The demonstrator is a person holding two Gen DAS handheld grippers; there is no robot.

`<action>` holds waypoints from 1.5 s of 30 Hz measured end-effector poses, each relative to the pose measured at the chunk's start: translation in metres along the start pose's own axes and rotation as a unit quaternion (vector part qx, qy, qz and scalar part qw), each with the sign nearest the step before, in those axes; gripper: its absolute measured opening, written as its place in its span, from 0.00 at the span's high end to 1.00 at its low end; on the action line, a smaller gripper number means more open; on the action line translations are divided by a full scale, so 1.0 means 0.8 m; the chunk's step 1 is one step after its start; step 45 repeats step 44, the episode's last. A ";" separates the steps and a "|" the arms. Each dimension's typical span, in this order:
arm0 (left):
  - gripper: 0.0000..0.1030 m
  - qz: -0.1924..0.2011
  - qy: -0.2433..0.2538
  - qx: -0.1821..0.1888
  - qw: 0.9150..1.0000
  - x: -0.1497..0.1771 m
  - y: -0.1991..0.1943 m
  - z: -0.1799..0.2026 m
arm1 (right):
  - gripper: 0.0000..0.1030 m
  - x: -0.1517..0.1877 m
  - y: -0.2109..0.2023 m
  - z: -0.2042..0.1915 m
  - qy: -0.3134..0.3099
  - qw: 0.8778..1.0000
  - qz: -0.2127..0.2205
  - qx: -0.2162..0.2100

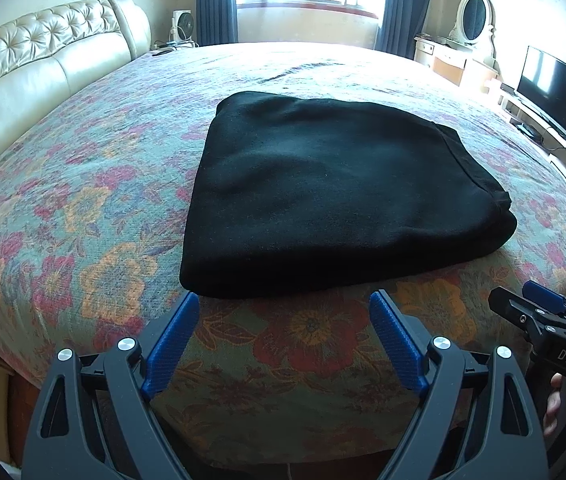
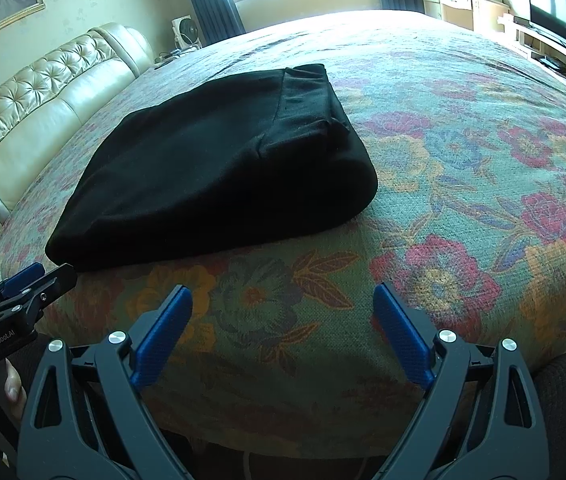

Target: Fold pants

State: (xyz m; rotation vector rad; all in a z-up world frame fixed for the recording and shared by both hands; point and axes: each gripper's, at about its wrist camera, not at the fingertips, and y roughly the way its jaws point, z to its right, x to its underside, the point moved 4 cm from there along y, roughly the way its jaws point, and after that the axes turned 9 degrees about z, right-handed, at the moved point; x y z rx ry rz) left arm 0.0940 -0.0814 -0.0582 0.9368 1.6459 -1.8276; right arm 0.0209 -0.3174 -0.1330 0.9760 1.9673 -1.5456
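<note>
Black pants (image 1: 335,196) lie folded into a compact stack on the floral bedspread (image 1: 83,208); they also show in the right wrist view (image 2: 211,168), with the waistband end at the far right of the stack. My left gripper (image 1: 285,304) is open and empty, just short of the stack's near edge. My right gripper (image 2: 283,296) is open and empty, over the bedspread (image 2: 463,140) to the right of the stack's near corner. Each gripper shows at the edge of the other's view: the right (image 1: 523,300), the left (image 2: 43,276).
A tufted cream headboard (image 1: 35,64) runs along the left side of the bed. A dresser with an oval mirror (image 1: 473,20) and a TV (image 1: 559,96) on a low stand are at the right. A window with blue curtains (image 1: 215,0) is at the back.
</note>
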 end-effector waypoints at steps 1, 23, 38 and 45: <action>0.17 -0.001 0.001 -0.001 1.000 0.001 0.000 0.001 | 0.11 0.000 0.000 0.000 0.000 1.000 -0.001 0.000; 0.12 0.021 0.001 -0.017 1.000 -0.002 -0.009 0.005 | 0.11 0.003 0.003 -0.002 -0.004 1.000 -0.006 0.000; 0.12 0.040 -0.002 -0.019 0.999 -0.011 -0.020 0.001 | 0.11 0.005 0.004 -0.001 -0.003 1.000 -0.008 -0.002; 0.12 0.035 0.006 -0.017 0.999 -0.010 -0.019 0.007 | 0.11 0.005 0.003 -0.001 -0.004 1.000 -0.008 -0.002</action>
